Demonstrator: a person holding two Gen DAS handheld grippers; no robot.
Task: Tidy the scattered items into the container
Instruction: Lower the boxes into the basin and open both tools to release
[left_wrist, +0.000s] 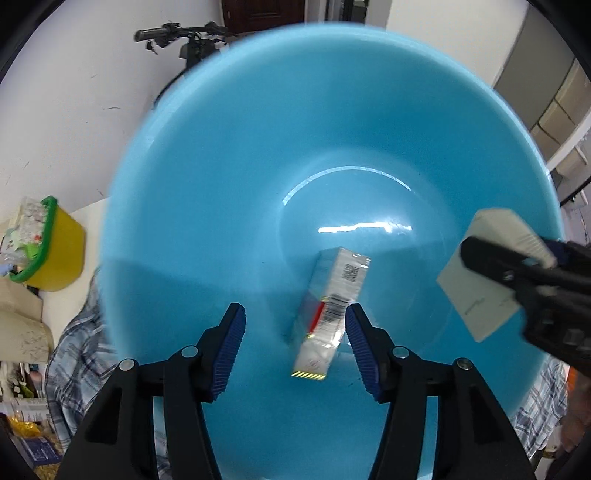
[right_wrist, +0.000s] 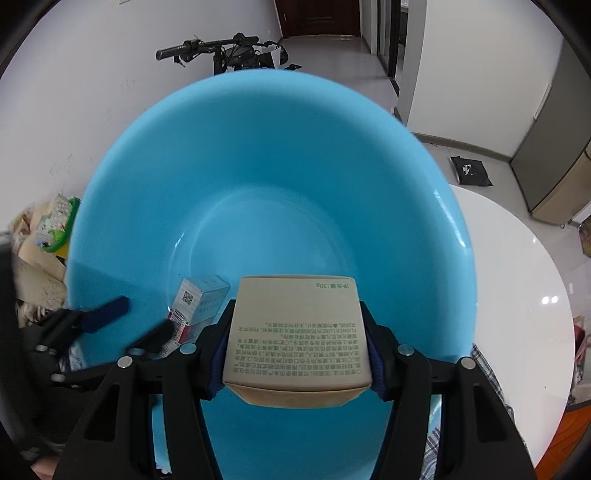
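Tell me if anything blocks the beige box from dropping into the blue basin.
Nothing visible does. The right gripper holds the beige box over the blue basin; the small carton lies off to one side.

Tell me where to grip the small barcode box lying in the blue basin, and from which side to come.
Grip the small barcode box across its two long narrow sides, near mid-length, coming from above. It lies flat on the blue basin floor, so only those flanks are free, and the left tool, open, already straddles its near end. The basin's steep wall likely rules out a sideways approach.
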